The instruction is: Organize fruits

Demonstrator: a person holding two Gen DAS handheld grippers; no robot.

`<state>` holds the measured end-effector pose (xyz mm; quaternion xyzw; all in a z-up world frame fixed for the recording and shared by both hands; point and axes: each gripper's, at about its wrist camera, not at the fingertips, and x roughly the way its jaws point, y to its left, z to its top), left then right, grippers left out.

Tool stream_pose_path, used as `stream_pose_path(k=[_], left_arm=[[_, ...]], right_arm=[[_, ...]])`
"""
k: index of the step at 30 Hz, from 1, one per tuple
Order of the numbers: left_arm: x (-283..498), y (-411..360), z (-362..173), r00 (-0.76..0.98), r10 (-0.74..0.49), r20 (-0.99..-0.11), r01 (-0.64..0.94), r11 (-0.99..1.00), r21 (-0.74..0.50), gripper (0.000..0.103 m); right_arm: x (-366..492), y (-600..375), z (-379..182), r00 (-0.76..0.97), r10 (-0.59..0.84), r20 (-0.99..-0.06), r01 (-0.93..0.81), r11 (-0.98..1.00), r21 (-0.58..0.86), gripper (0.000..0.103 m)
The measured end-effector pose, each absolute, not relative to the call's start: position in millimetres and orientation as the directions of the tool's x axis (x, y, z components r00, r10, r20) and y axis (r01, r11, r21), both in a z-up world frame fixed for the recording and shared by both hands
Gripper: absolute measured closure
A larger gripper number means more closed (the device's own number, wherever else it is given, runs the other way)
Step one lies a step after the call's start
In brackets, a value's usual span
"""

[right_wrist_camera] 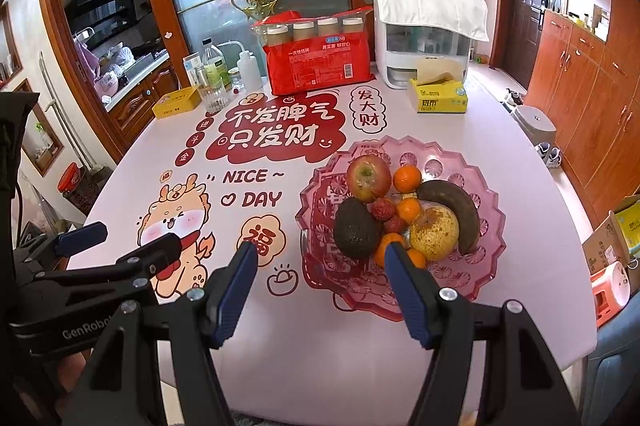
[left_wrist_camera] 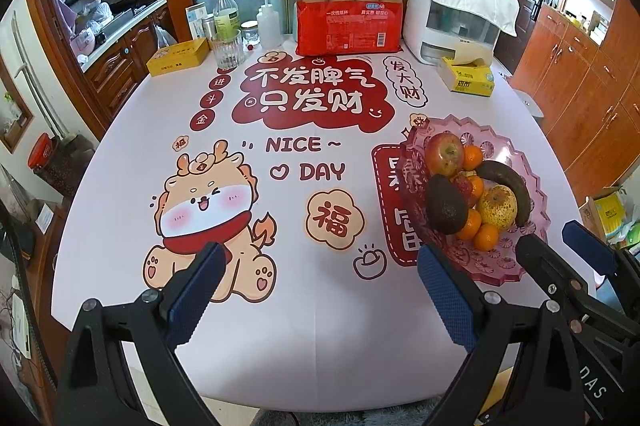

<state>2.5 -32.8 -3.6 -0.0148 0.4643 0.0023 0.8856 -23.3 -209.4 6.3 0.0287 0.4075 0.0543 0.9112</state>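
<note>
Black-framed and blue-padded, the left gripper (left_wrist_camera: 316, 290) hangs wide open and empty at lower left, clear of the fruit. Centre frame, the right gripper (right_wrist_camera: 320, 278) gapes too, holding nothing, aimed at the pink bowl (right_wrist_camera: 472, 266) on the surface (right_wrist_camera: 320, 346). Right of centre, the banana (right_wrist_camera: 452, 209) curves upper-left to lower-right, seemingly awaiting sorting.

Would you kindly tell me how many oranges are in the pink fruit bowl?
4 visible: one beside the apple, one in the middle, two at the near edge behind the right gripper. More may hide underneath.
</note>
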Motion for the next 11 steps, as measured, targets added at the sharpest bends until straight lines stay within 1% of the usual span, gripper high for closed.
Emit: stream_pose_path(k=[11], left_arm=[[4.0, -33.5, -4.8, 0.566, -0.009, -0.824, -0.018, 1.000, -0.024, 0.007]], right_arm=[[-22.6, -209.8, 5.0, 0.660, 0.124, -0.741, -0.075, 0.992, 0.099, 0.037]])
